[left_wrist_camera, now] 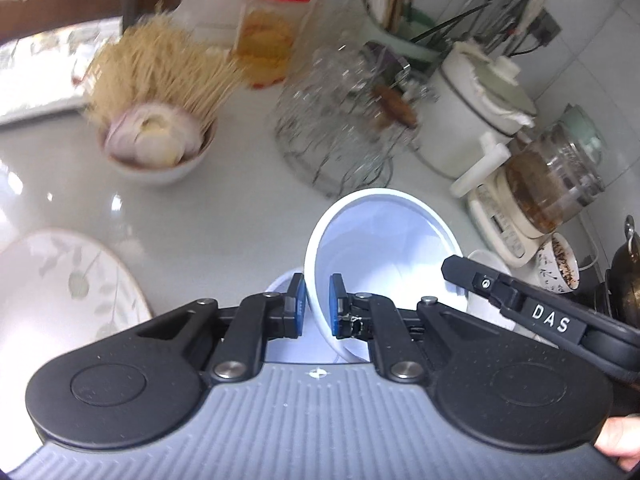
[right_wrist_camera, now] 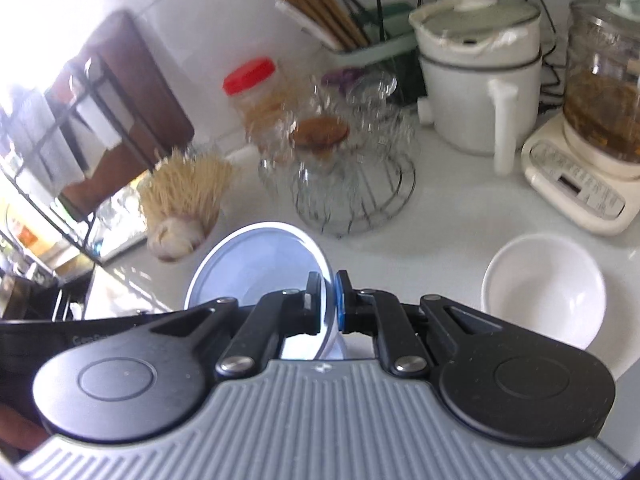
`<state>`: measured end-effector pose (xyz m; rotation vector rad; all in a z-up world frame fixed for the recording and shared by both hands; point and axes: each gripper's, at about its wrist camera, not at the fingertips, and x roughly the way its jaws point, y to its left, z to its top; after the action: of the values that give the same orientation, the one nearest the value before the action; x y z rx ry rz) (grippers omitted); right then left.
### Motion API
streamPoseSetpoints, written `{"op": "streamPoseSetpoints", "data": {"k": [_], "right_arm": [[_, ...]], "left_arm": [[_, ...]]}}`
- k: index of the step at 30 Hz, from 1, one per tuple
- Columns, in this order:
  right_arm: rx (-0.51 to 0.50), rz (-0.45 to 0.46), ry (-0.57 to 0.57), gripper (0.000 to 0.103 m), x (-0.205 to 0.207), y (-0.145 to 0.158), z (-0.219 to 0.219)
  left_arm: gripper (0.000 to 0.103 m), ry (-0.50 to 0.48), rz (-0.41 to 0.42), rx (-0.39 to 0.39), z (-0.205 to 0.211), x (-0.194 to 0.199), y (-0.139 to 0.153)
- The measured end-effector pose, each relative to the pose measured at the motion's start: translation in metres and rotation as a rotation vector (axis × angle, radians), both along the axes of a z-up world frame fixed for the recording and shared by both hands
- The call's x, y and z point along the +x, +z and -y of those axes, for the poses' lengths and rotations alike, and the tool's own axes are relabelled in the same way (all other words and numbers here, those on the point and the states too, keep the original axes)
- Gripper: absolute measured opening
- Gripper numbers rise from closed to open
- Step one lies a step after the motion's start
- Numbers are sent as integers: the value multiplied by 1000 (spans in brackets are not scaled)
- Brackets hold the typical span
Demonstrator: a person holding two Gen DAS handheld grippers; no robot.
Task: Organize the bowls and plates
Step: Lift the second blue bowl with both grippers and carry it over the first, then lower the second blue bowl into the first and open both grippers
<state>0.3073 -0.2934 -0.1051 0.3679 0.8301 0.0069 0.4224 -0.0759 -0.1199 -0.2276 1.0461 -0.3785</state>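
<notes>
I am pinching the rim of a white bowl [left_wrist_camera: 384, 248] in my left gripper [left_wrist_camera: 318, 306] and gripping its opposite rim with my right gripper [right_wrist_camera: 328, 304], holding it tilted above the counter [left_wrist_camera: 224, 208] so I can carry it toward the other bowl [right_wrist_camera: 544, 288].

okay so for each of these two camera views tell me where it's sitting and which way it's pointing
Left wrist: rides on the left gripper, looking forward along its fingers over the glossy white counter; its pads clamp the rim of a tilted white bowl; a thumb shows.
Right wrist: rides on the right gripper, facing the same counter, clamped on a second tilted white bowl.
Shared: red-lidded jar, wire glass rack.
</notes>
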Motion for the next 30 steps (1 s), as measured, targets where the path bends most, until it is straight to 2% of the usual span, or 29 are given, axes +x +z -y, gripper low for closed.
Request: {"op": "streamPoseSetpoints", "data": {"k": [9,16,17,20,21,22,24,30], "right_arm": [[4,-42,22,12,-4,-24,-14],[37,-85,-1,13,-7,-37,-12],[41,-90,-4,13,-6,-37,-11],[48,-78,7,13,-4,-33,-11],[43,-76,12,16,-3,-32,-12],[38,-73,19,19,-2,-31,-13],[42,-60,30,36,-2,-26,-14],[29,-22,28,38,-5,-3,-12]], "left_arm": [[12,20,-40,23,-13,-8,-20],[13,44,-75,-5,-17,-12,-29],[15,43,-73,-7,-17,-12,-29],[37,41,-70,-27,-19,-11,-26],[42,43,-64,-25,-19,-11,-24],[43,44,-54,-17,-18,-12,-22],[43,39,-44,-12,-16,-12,-16],[43,39,-7,-9,-14,-14,7]]}}
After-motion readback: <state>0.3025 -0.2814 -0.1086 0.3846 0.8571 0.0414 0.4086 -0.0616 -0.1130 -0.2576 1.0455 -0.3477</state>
